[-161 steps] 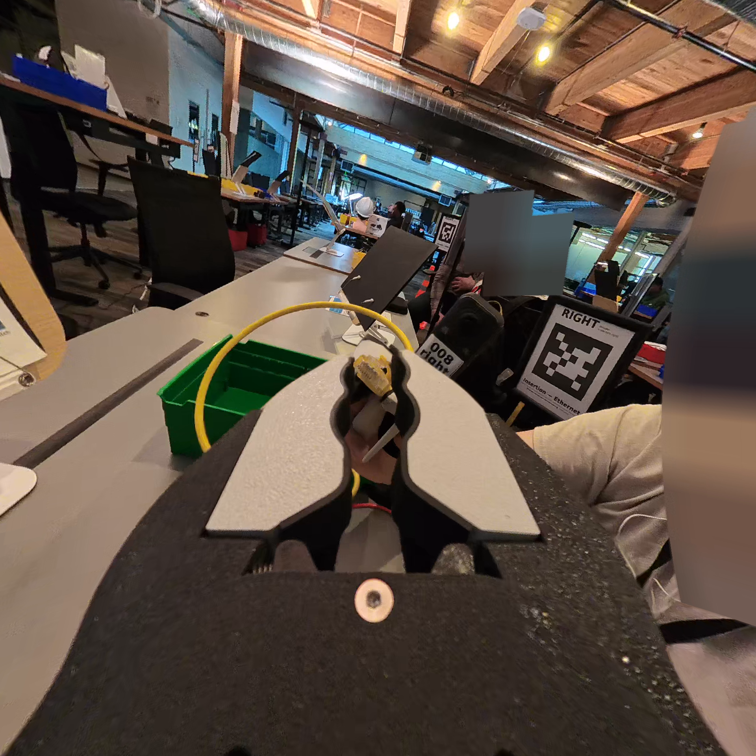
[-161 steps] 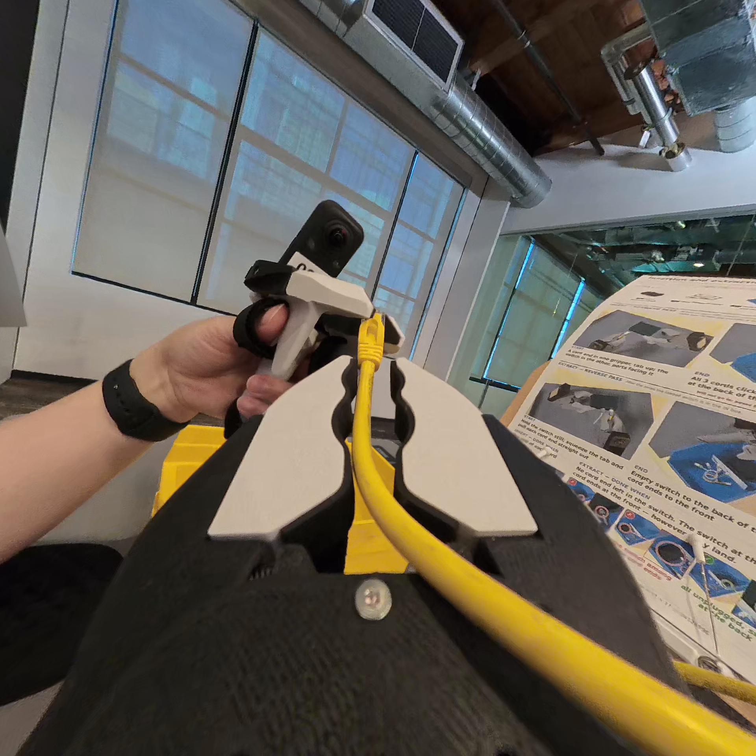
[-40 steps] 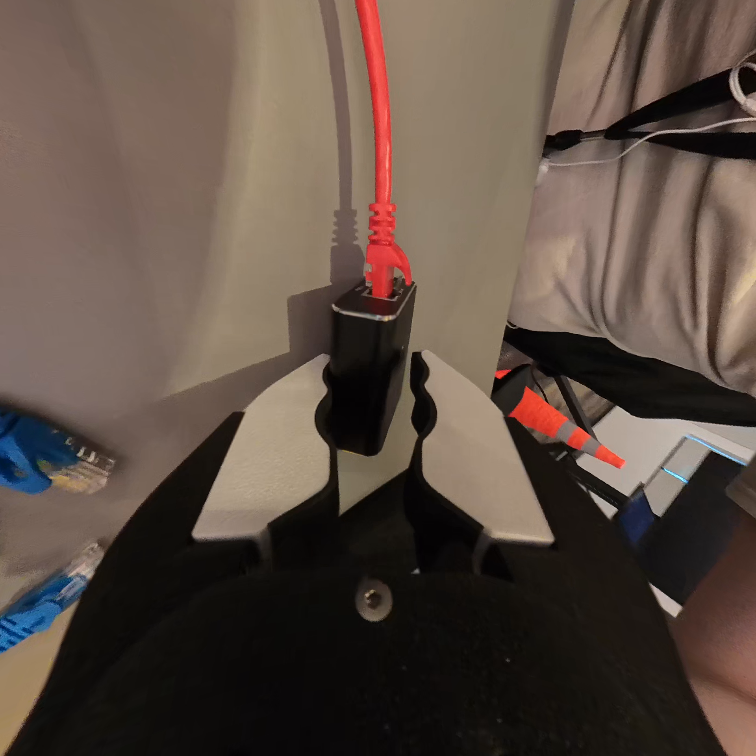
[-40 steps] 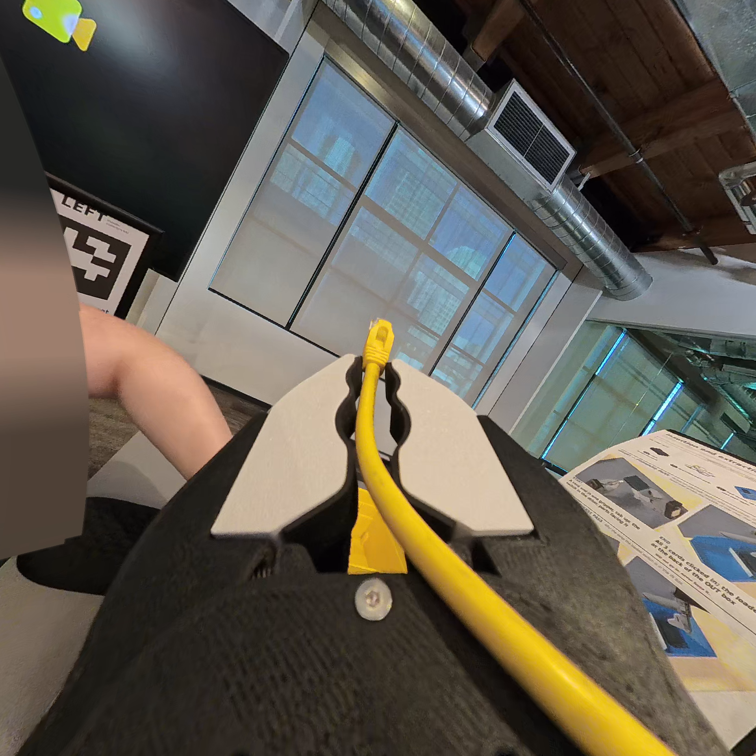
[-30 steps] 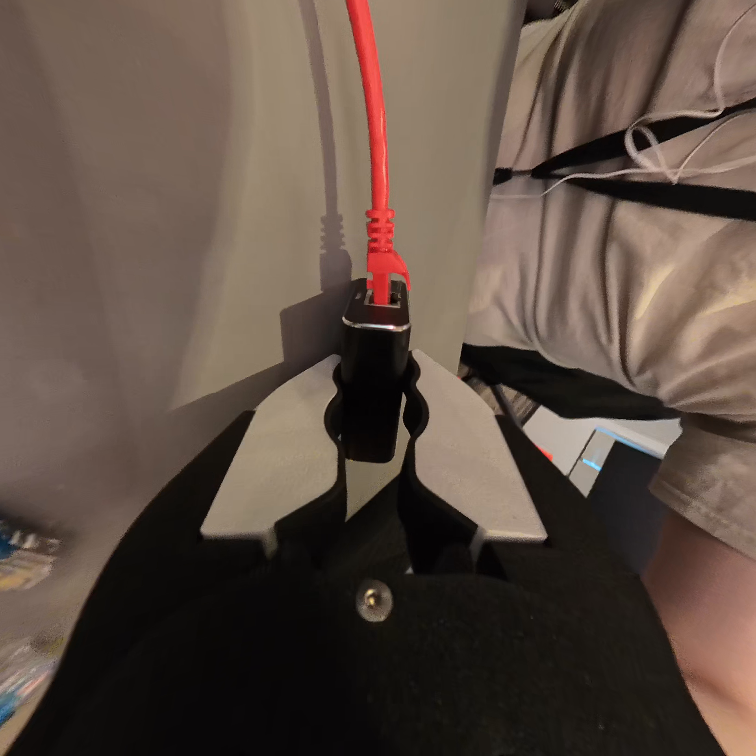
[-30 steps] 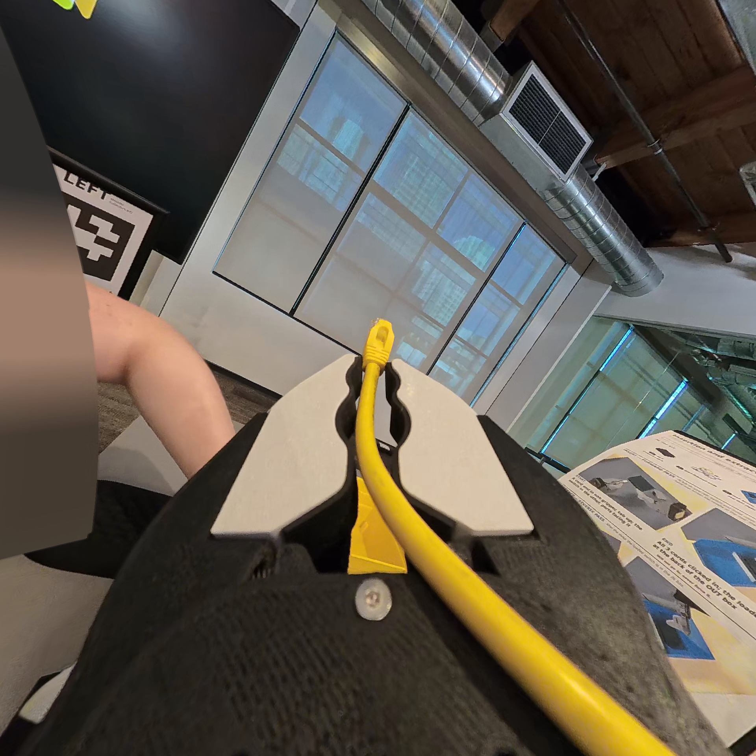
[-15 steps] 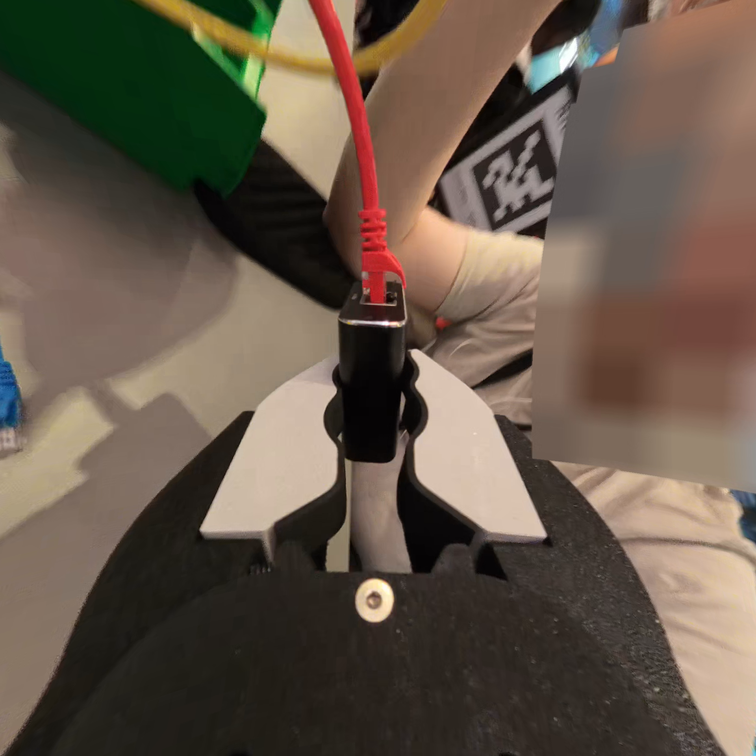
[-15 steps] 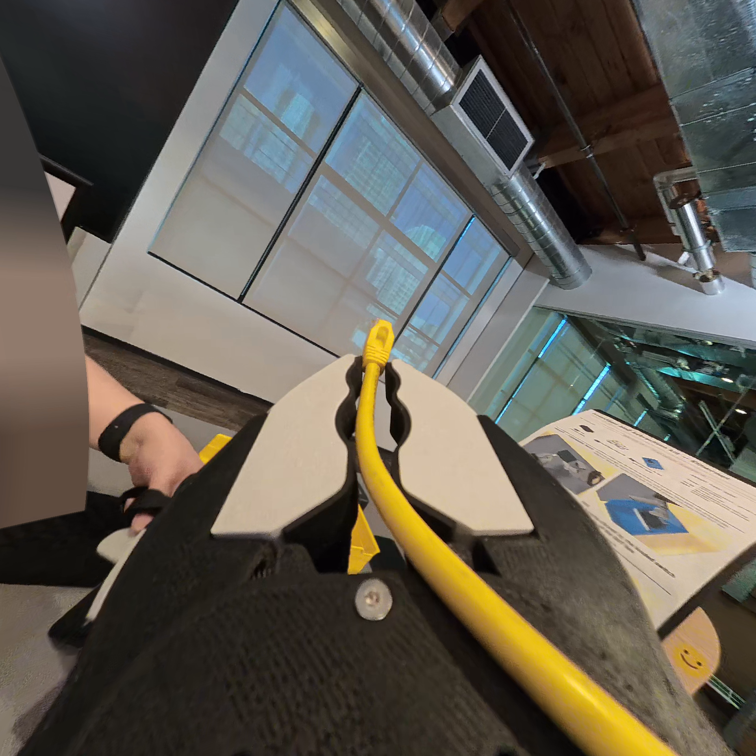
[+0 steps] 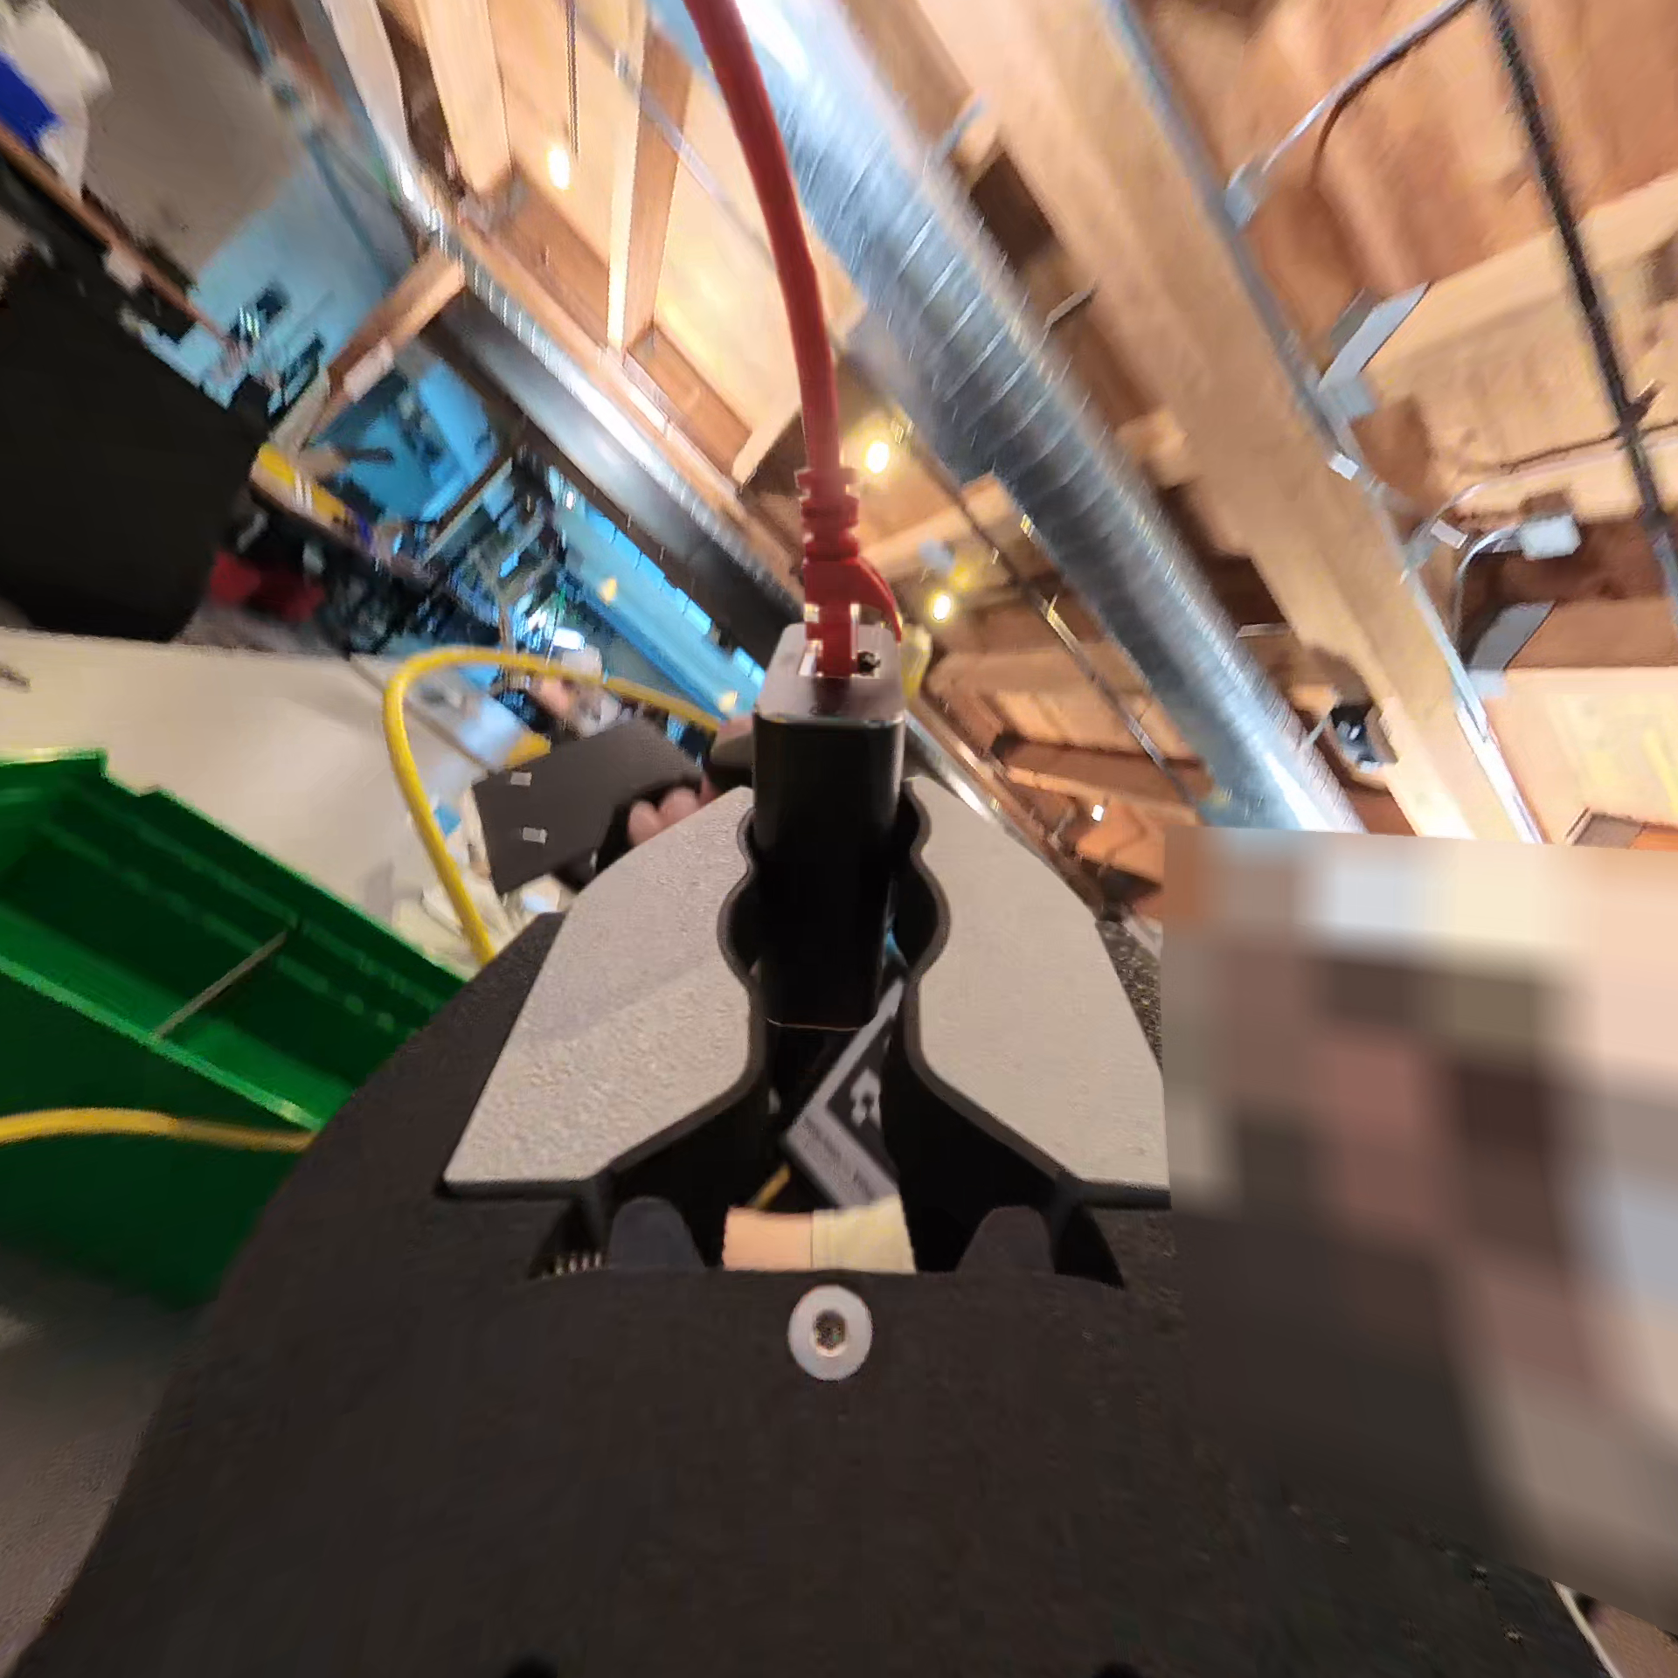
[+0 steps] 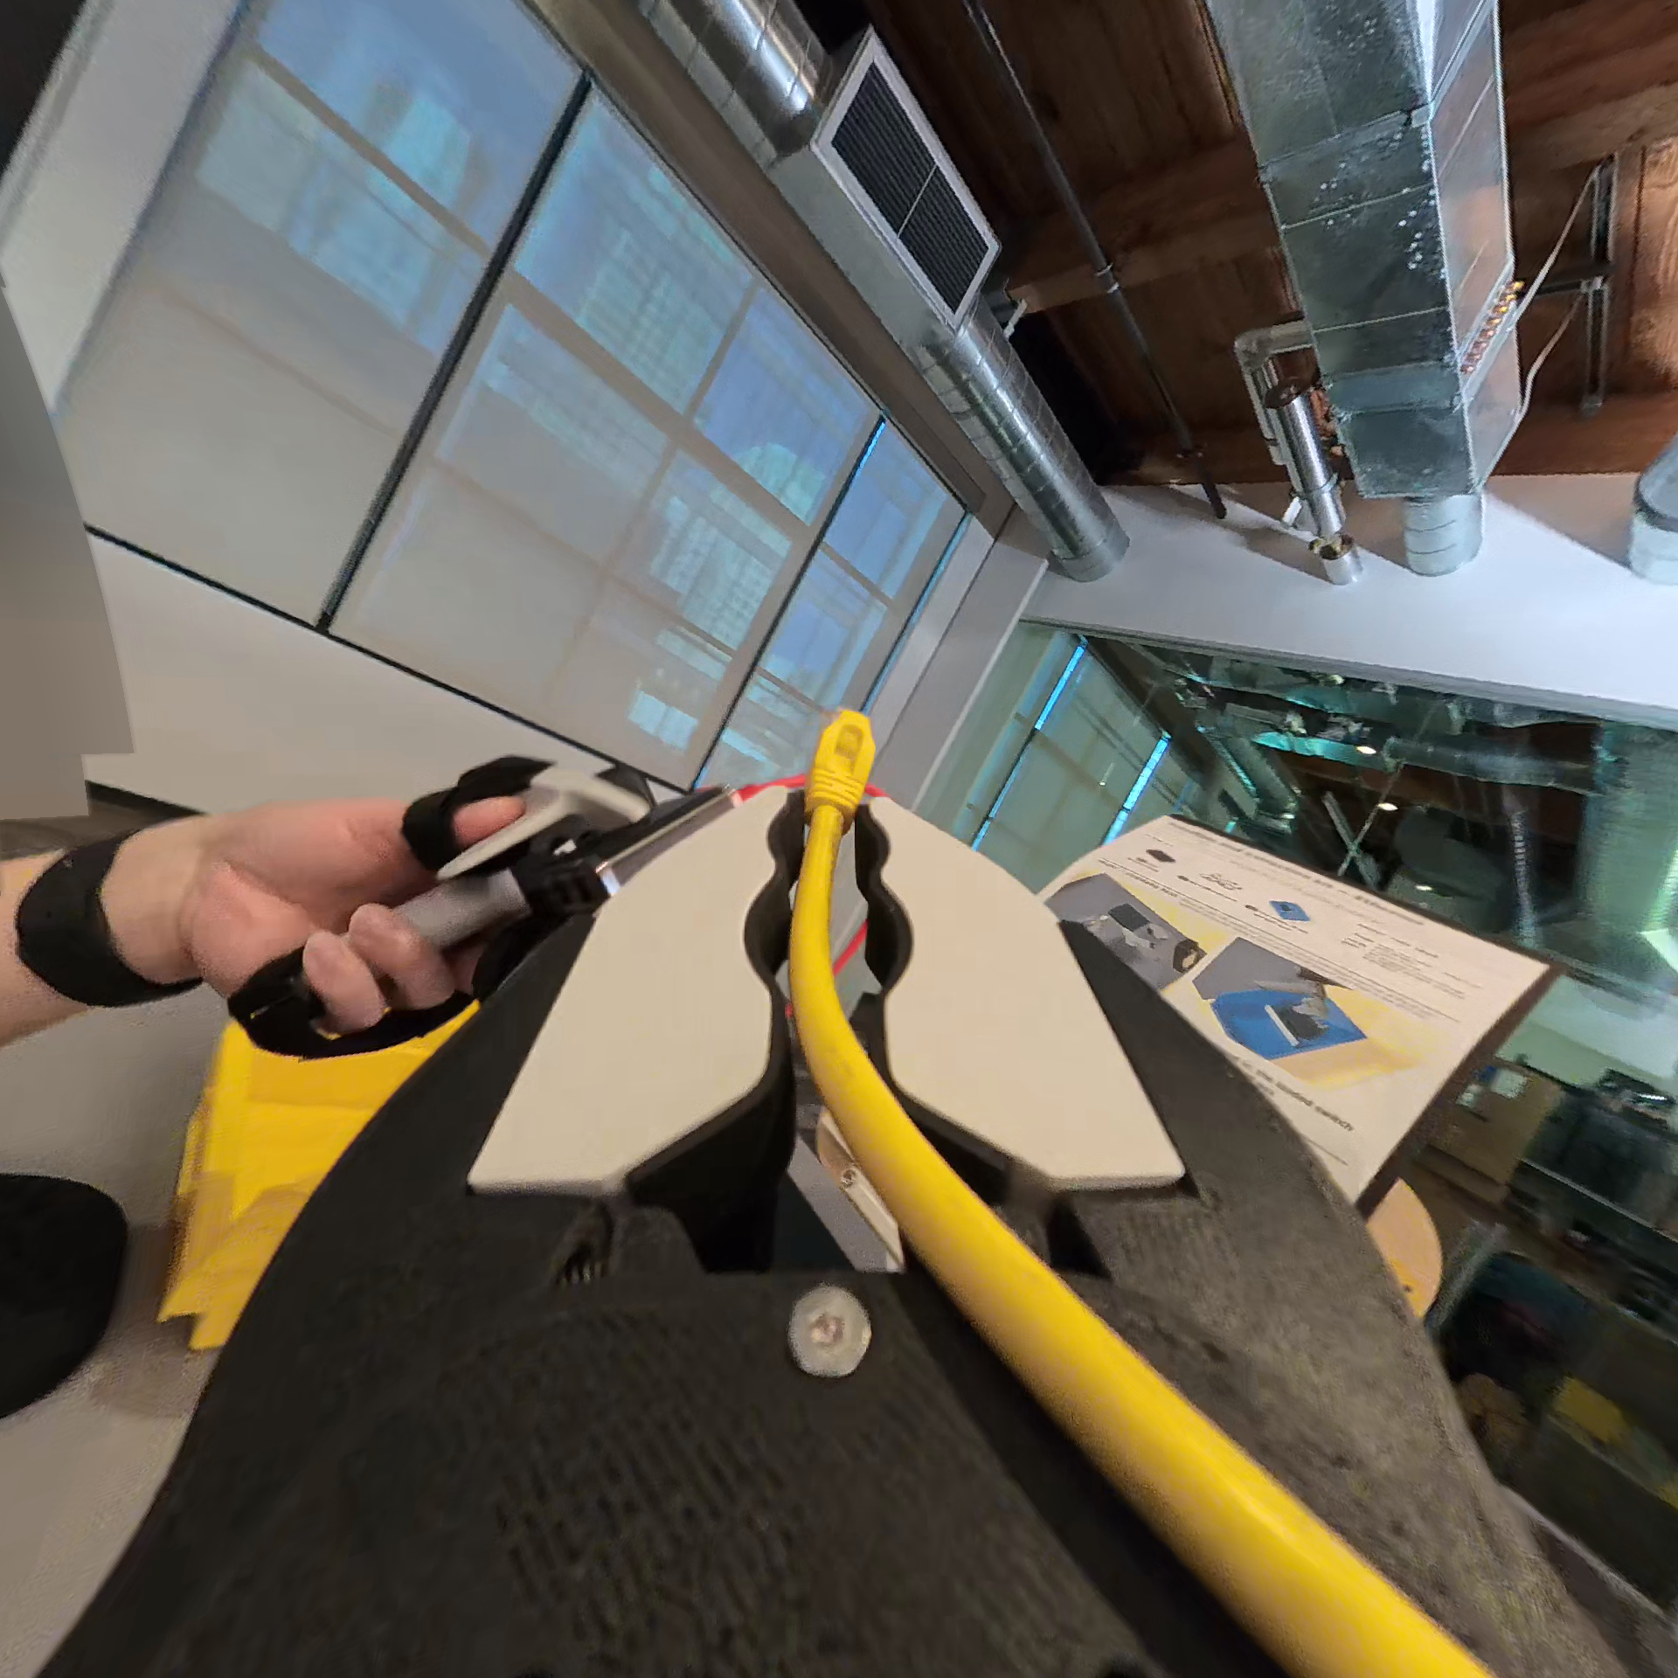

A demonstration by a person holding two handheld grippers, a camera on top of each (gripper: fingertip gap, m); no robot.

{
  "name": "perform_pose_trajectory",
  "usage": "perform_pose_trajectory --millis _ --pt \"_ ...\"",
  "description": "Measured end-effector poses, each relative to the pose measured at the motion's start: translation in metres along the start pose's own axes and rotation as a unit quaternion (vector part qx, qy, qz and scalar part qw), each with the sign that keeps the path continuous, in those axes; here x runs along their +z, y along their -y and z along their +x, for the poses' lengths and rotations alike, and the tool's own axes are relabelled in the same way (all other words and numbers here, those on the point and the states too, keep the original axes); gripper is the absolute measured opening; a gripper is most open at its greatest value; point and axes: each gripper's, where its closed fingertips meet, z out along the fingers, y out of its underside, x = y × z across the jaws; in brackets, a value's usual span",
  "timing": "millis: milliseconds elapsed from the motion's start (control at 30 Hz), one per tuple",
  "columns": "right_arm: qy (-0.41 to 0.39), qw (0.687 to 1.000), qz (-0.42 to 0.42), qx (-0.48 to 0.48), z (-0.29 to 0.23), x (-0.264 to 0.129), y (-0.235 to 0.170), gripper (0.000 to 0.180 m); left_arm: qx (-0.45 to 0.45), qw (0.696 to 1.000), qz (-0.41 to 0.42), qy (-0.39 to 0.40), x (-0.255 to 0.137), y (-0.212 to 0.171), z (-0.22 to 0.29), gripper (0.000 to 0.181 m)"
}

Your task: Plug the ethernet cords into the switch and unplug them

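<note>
My left gripper is shut on the black switch and holds it raised, ports pointing up and away. A red ethernet cord is plugged into the switch's top port. My right gripper is shut on the yellow ethernet cord, just behind its plug, which sticks out past the fingertips. In the right wrist view the left gripper and the hand holding it sit close at the left, with the switch's end by my left fingertip. The yellow cord loops behind in the left wrist view.
A green bin stands on the grey table at the left of the left wrist view. A yellow bin sits low left in the right wrist view. An instruction poster stands at the right. The grippers' ends are close to 11 cm from one another.
My left gripper closed on the switch on the table, then lifted and tilted it upward with the red cord plugged in. It now sits close to my right gripper, which still holds the yellow cord.
</note>
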Motion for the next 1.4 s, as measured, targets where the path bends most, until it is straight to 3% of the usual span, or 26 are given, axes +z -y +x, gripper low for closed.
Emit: perform_pose_trajectory --millis 33,367,700,1000,1400 --pt "-0.005 1.0 -0.007 -0.014 -0.004 0.004 -0.004 0.011 -0.001 1.0 0.023 -0.005 0.001 0.009 0.0 0.024" --pt "-0.052 0.967 -0.125 -0.216 -0.049 0.042 -0.064 0.011 -0.009 0.983 0.183 -0.018 -0.012 0.053 -0.019 0.024" --pt "-0.036 0.941 -0.169 -0.292 -0.072 0.052 -0.105 0.011 -0.04 0.983 0.178 -0.016 -0.026 0.052 -0.032 0.023" --pt "-0.055 0.928 -0.156 -0.335 -0.07 0.049 -0.101 0.011 -0.046 0.986 0.16 -0.017 -0.02 0.044 -0.03 0.023" --pt "-0.054 0.937 -0.151 -0.31 -0.066 0.048 -0.098 0.012 -0.053 0.987 0.15 -0.033 -0.013 0.038 -0.033 0.024"
